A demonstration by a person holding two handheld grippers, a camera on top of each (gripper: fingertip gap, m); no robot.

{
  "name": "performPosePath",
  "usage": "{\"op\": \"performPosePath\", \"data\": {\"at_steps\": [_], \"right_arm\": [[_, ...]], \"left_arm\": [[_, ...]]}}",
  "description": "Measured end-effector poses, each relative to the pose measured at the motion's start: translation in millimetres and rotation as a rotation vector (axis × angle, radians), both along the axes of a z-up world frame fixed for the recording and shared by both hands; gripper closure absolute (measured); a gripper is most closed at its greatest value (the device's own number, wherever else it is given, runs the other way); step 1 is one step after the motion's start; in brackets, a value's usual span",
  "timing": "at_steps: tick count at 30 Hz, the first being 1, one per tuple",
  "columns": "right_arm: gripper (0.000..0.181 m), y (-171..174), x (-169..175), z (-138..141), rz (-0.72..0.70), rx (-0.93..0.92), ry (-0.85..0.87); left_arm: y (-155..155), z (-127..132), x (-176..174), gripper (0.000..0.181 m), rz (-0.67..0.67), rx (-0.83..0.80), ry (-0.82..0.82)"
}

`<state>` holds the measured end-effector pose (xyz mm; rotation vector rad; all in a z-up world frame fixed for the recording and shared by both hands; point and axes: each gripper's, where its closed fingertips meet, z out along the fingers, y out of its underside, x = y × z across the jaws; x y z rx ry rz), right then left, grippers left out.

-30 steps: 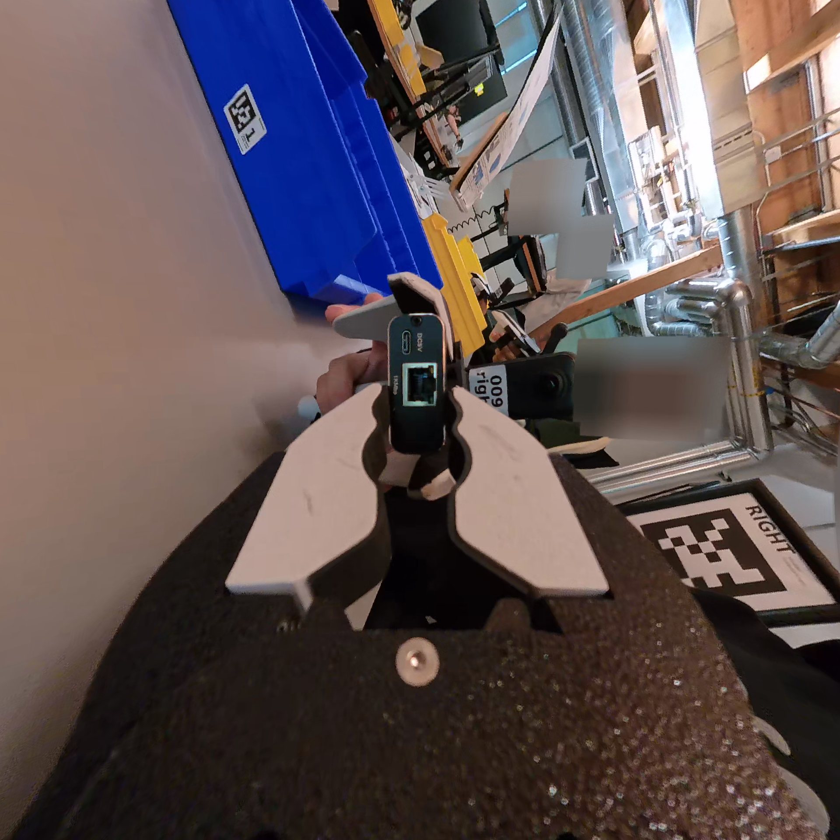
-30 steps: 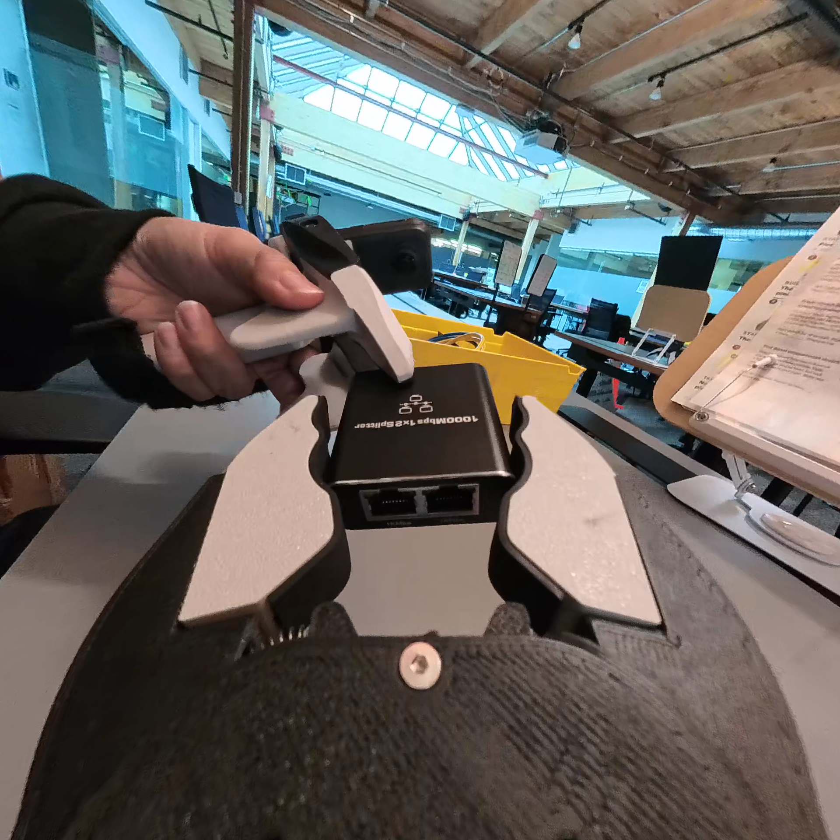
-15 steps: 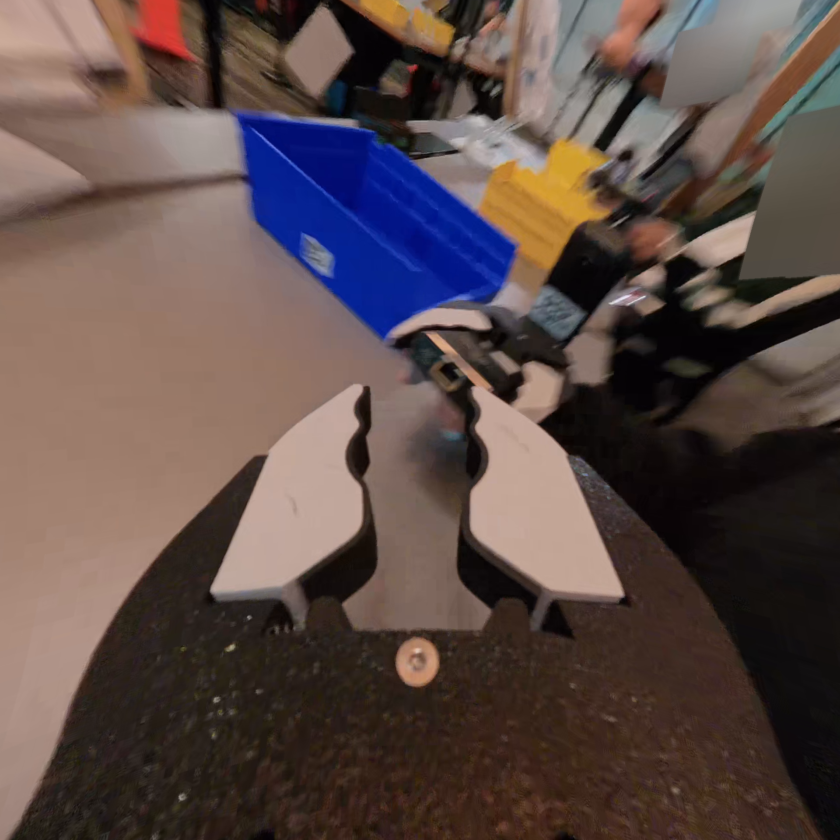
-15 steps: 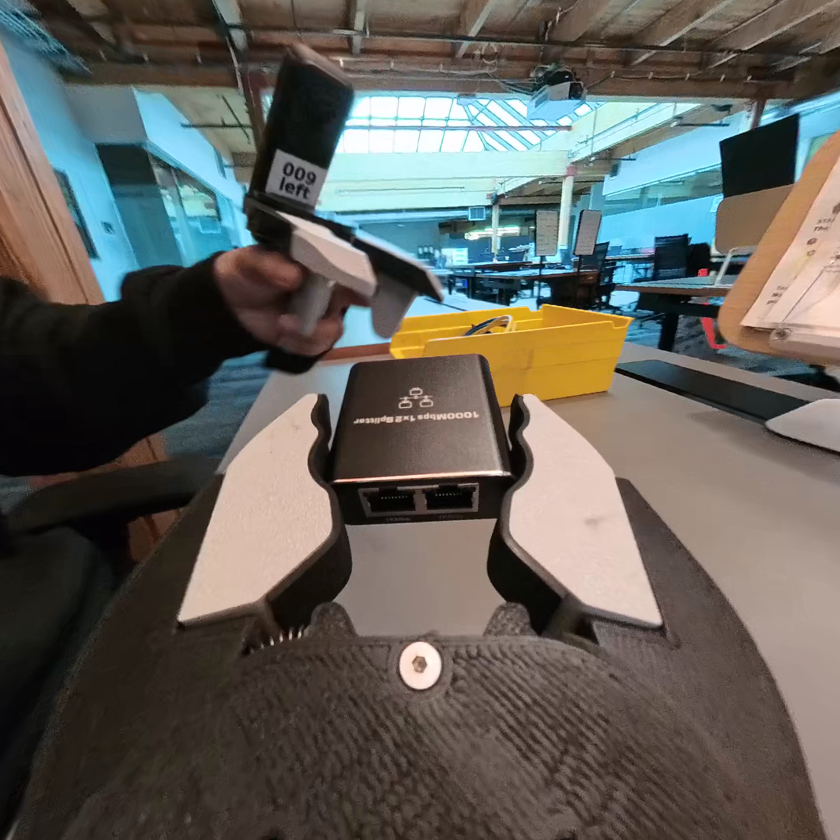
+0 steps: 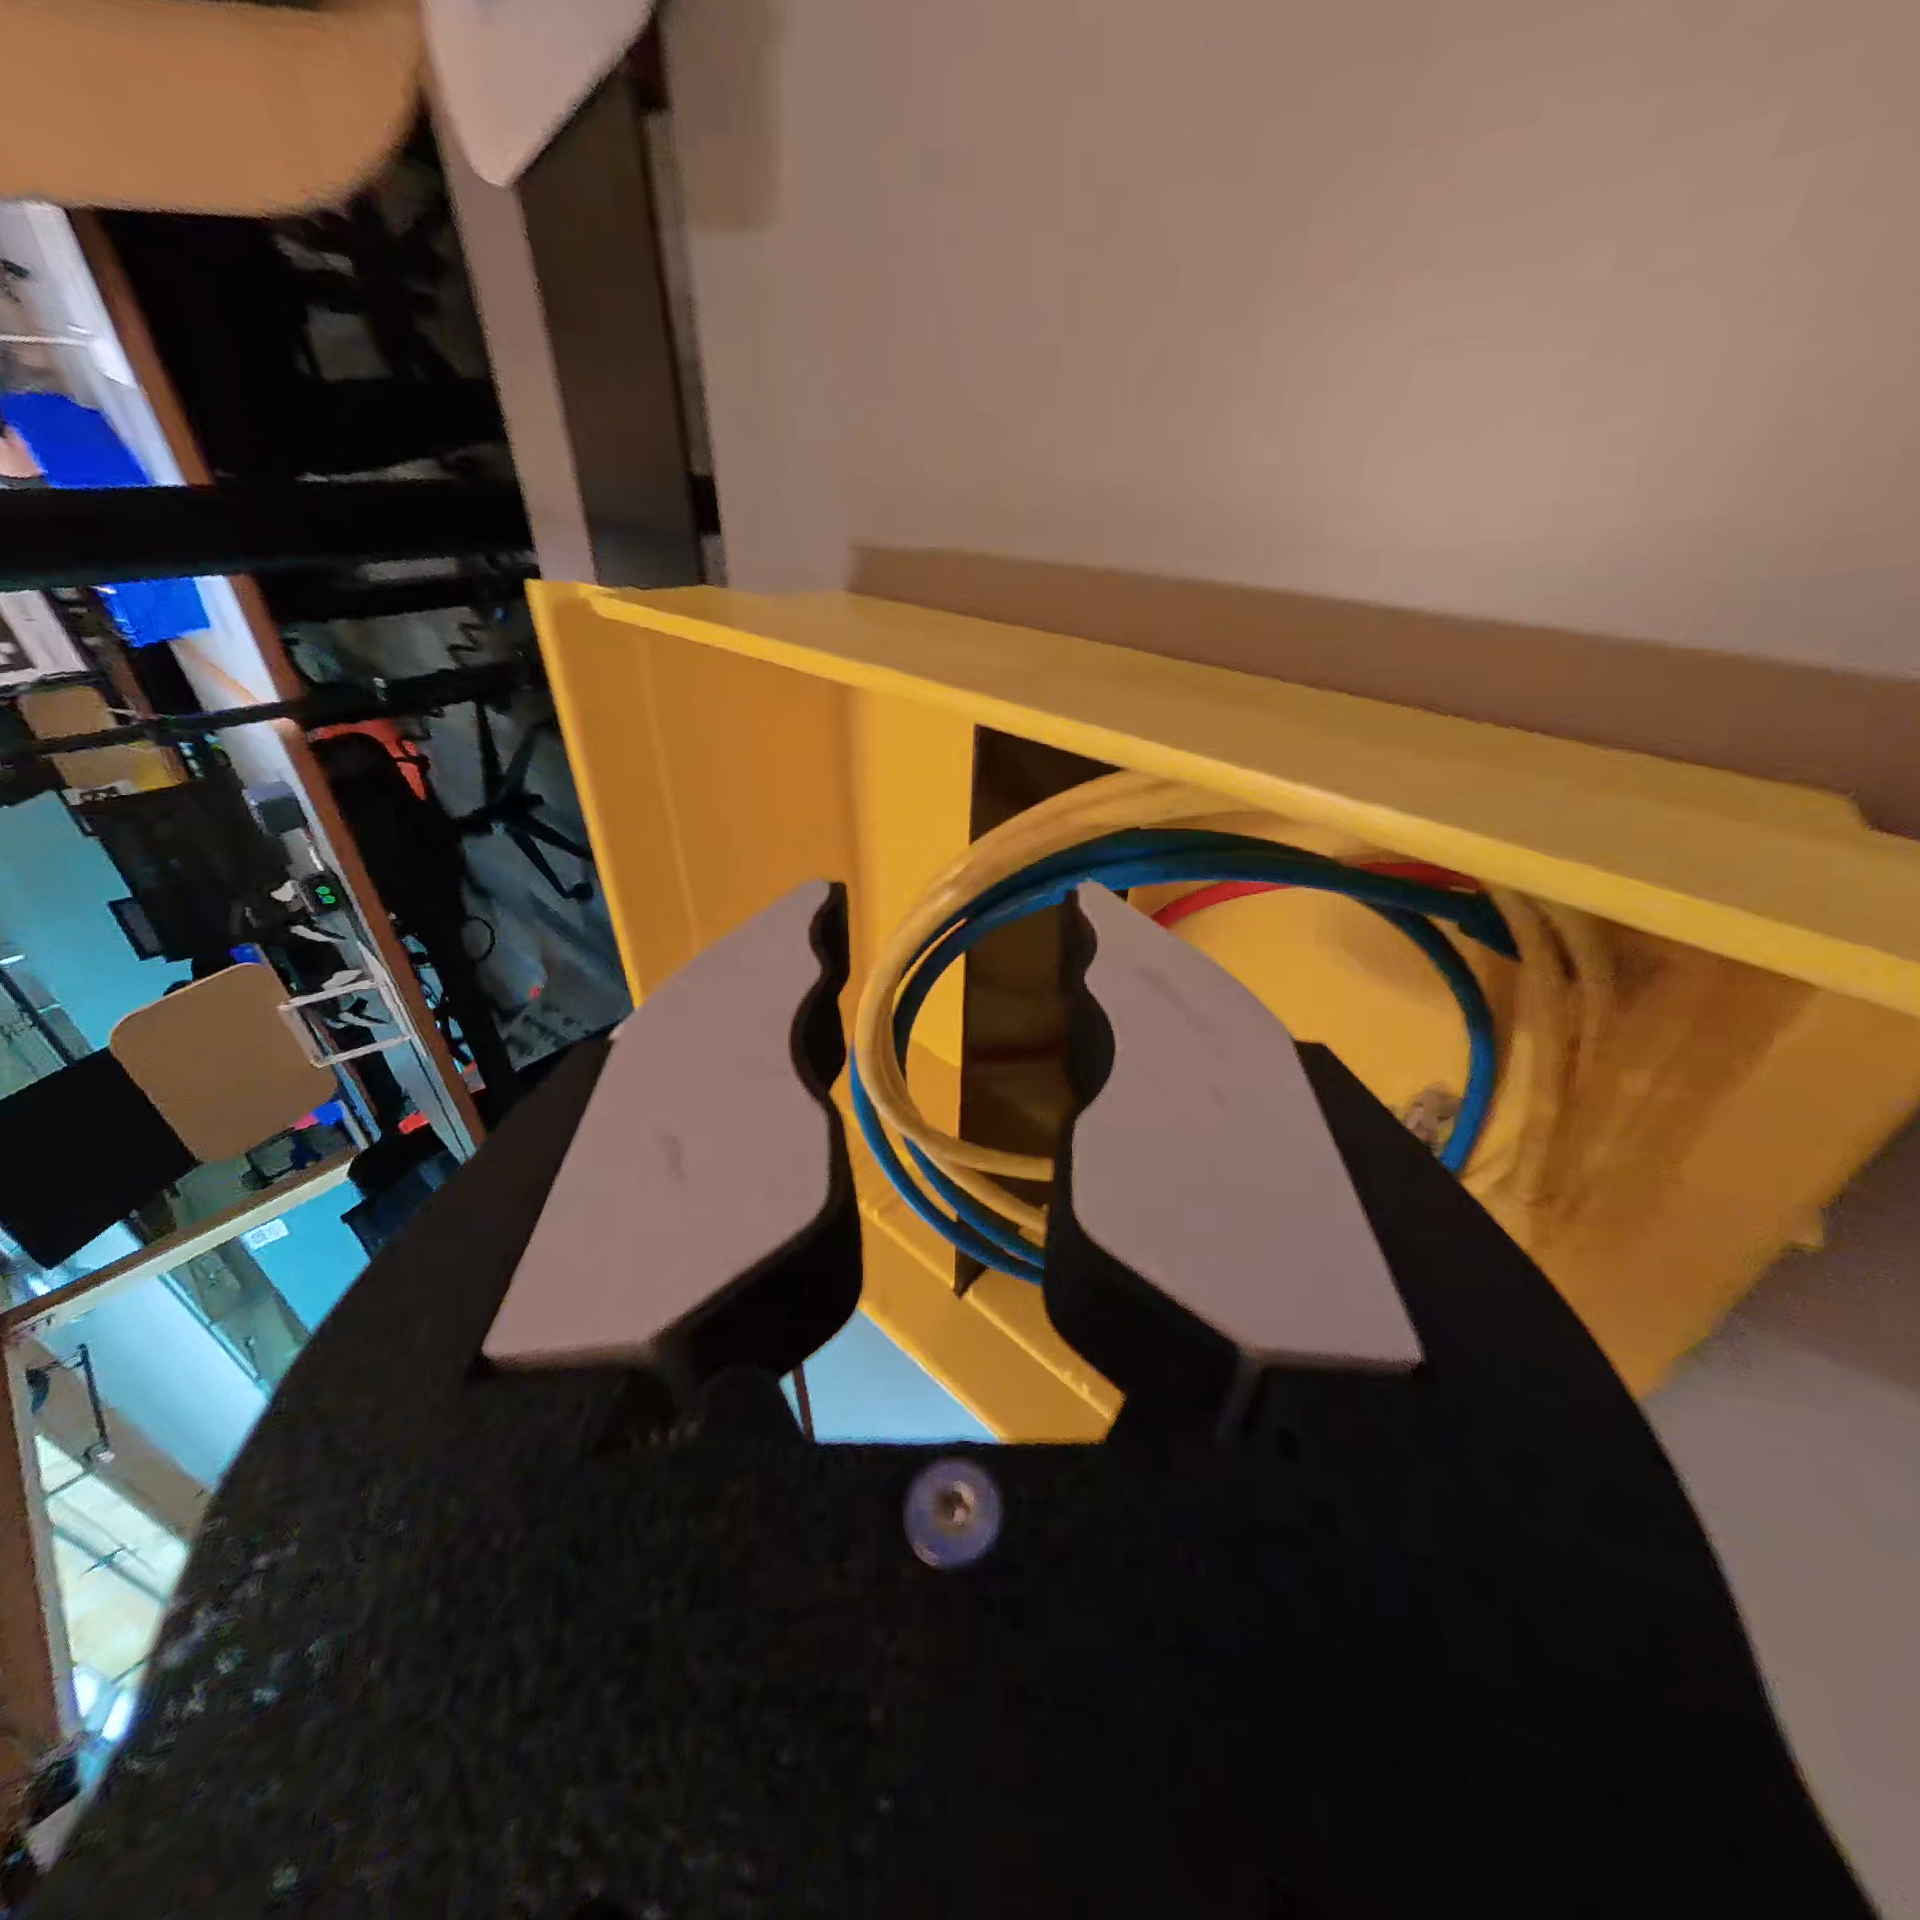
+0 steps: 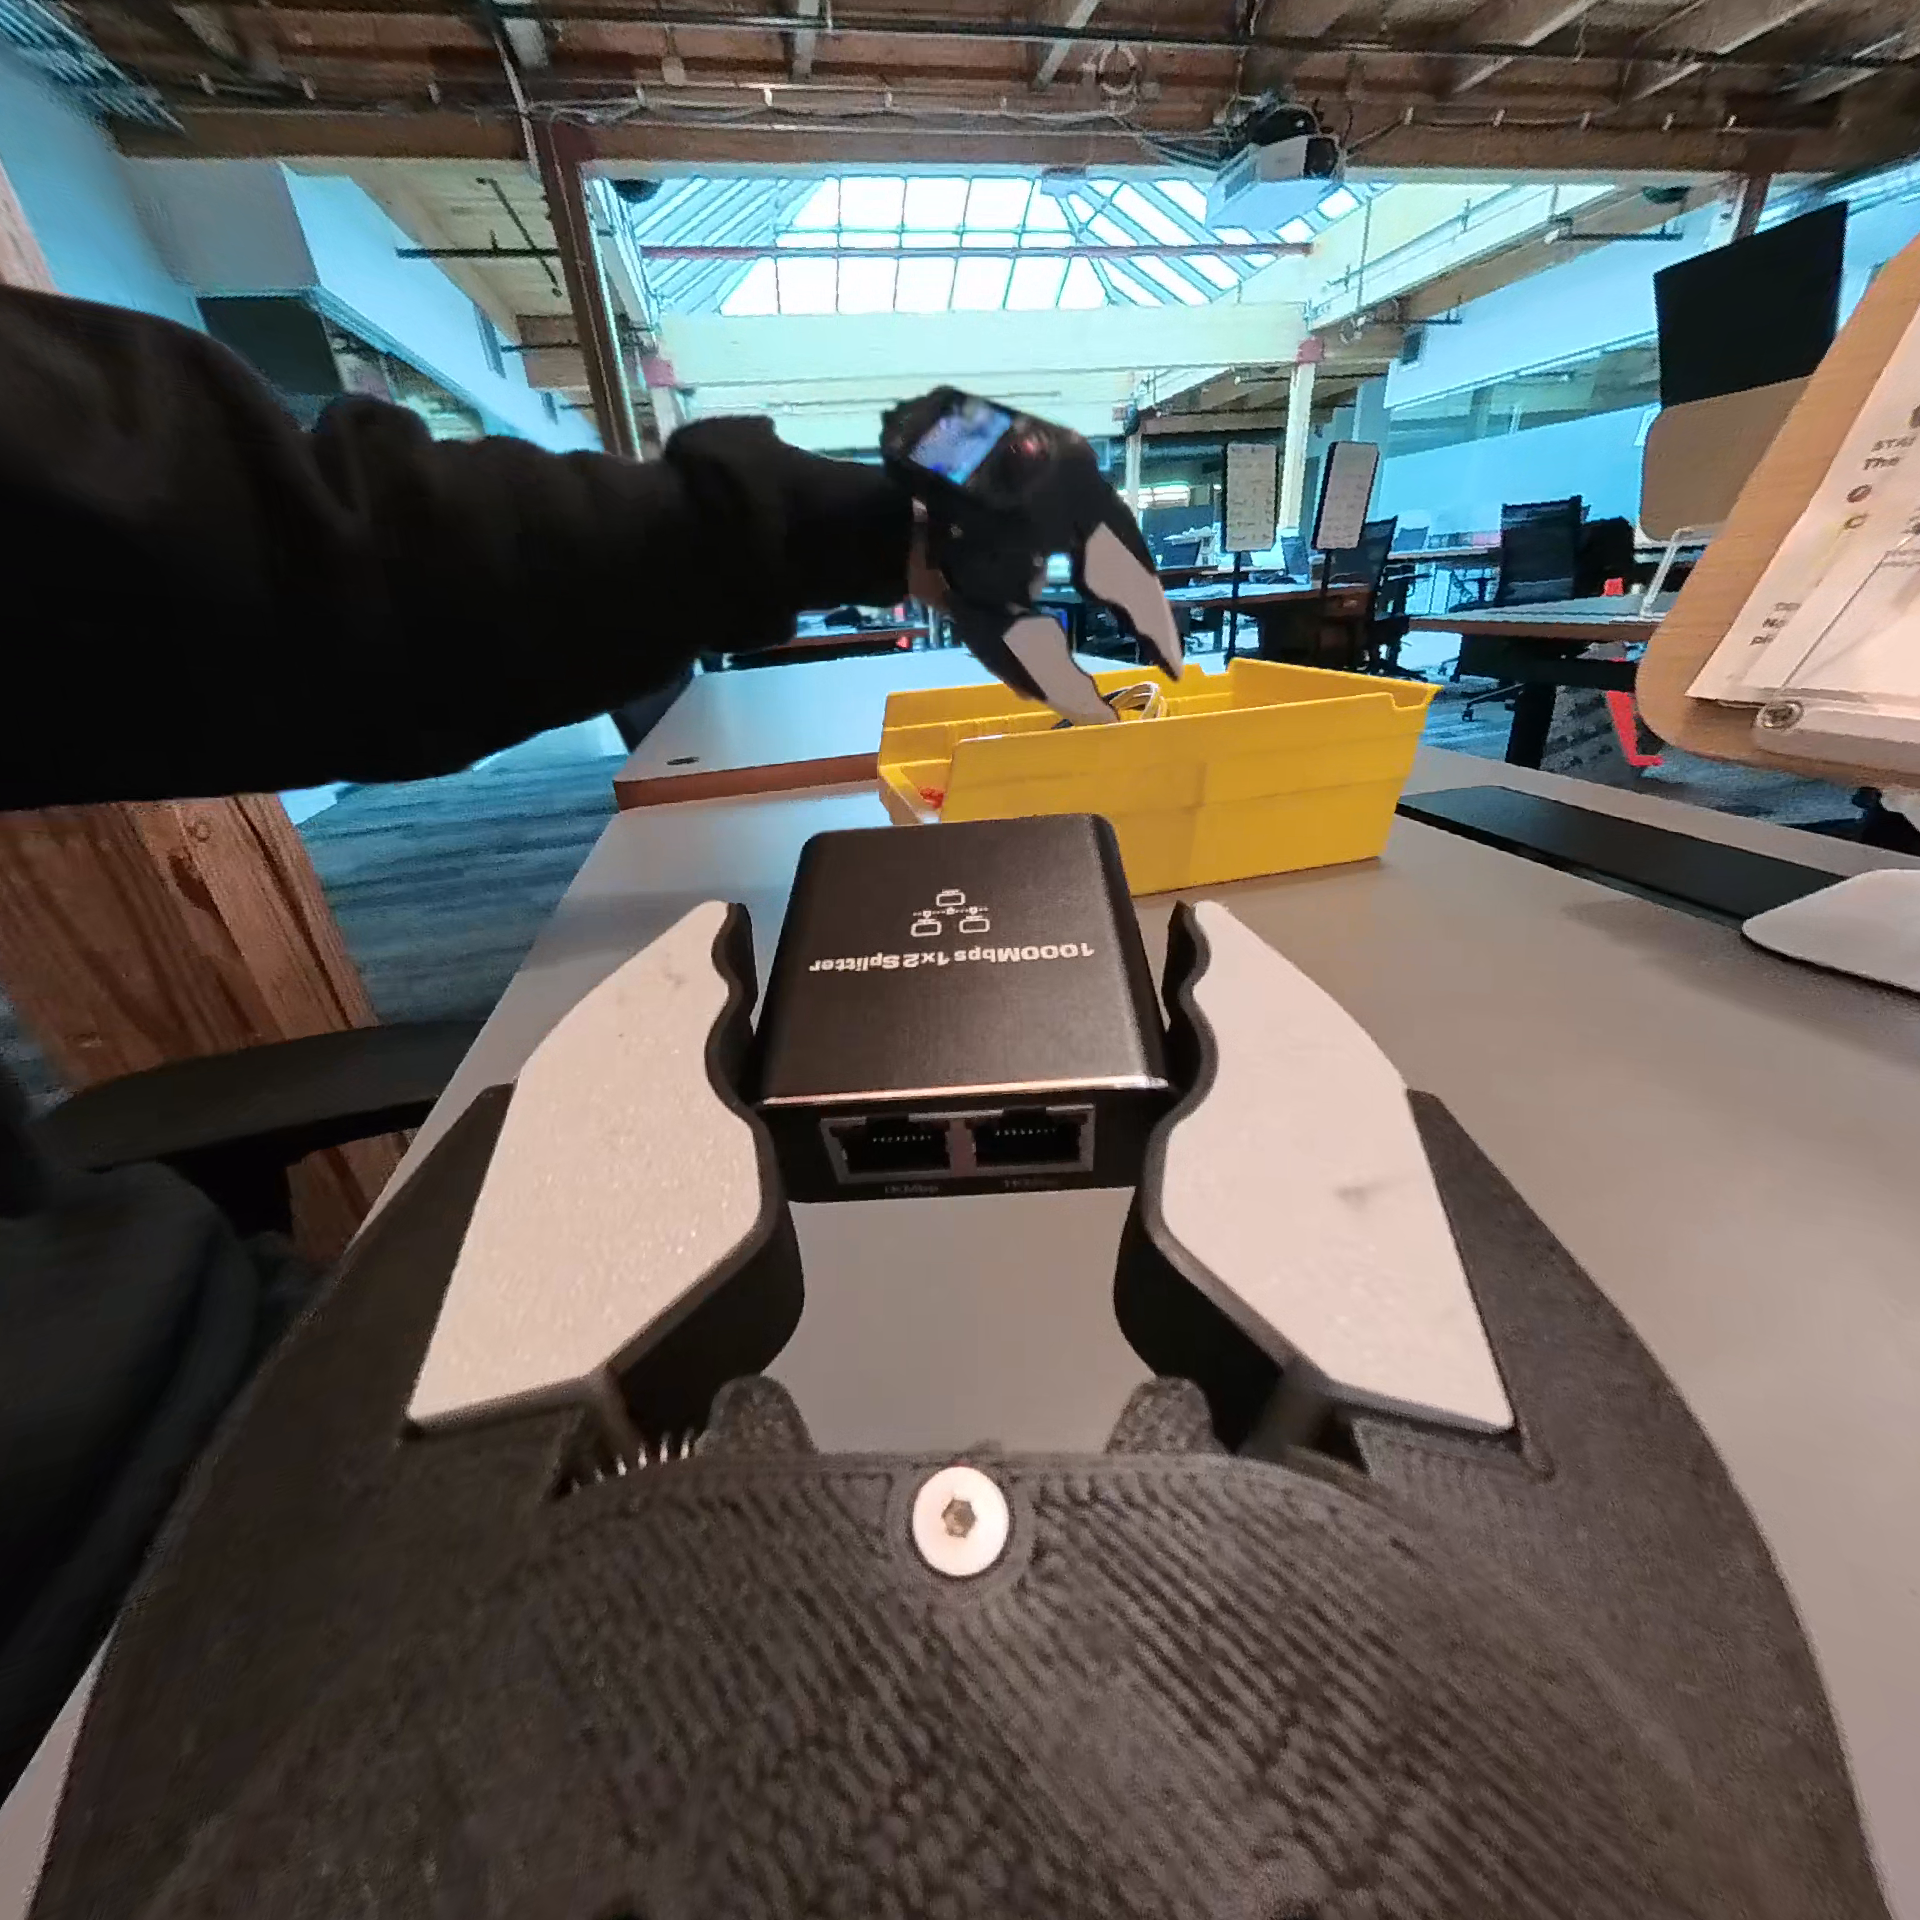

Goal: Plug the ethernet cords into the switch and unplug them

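Note:
My right gripper (image 6: pixel 961 914) is shut on the black switch (image 6: pixel 956 997) and holds it level just above the grey table (image 6: pixel 1558 1091). The switch's two empty ports (image 6: pixel 956 1138) face the camera. My left gripper (image 5: pixel 956 914) is open and empty, its tips at the rim of the yellow bin (image 5: pixel 1247 727). Coiled blue (image 5: pixel 1455 997), cream (image 5: pixel 883 997) and red (image 5: pixel 1226 899) ethernet cords lie inside the bin. In the right wrist view the left gripper (image 6: pixel 1132 691) reaches down into the yellow bin (image 6: pixel 1195 769) beyond the switch.
A clipboard stand (image 6: pixel 1787 582) with a white base (image 6: pixel 1849 925) stands at the right. A black strip (image 6: pixel 1621 842) lies on the table near it. A wooden post (image 6: pixel 156 935) and a chair armrest (image 6: pixel 239 1091) are at the left, off the table edge.
My left gripper left the far end of the switch, swung away and moved to the yellow bin, open over the cords. The right gripper kept its hold on the switch.

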<state>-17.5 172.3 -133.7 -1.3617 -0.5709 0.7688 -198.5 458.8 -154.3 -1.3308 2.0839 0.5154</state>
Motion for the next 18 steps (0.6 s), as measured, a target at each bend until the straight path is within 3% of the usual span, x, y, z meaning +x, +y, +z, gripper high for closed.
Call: {"op": "performPosePath", "data": {"at_steps": [4,7,13,18], "right_arm": [[0.106,-2.0,2.7,2.2,-0.003,0.014,0.014],[0.106,-1.8,3.1,2.4,-0.013,0.017,0.012],[0.106,-1.4,1.9,1.4,-0.023,0.02,-0.006],[0.106,-1.2,3.8,2.3,-0.029,0.022,0.005]], "left_arm": [[18.3,-20.4,-5.0,0.163,0.042,-0.003,0.122],[26.0,-6.8,-13.1,0.169,0.107,0.024,0.104],[27.8,90.6,-58.1,0.176,0.38,0.084,-0.148],[6.2,166.0,-92.1,0.176,0.58,0.009,-0.42]]}}
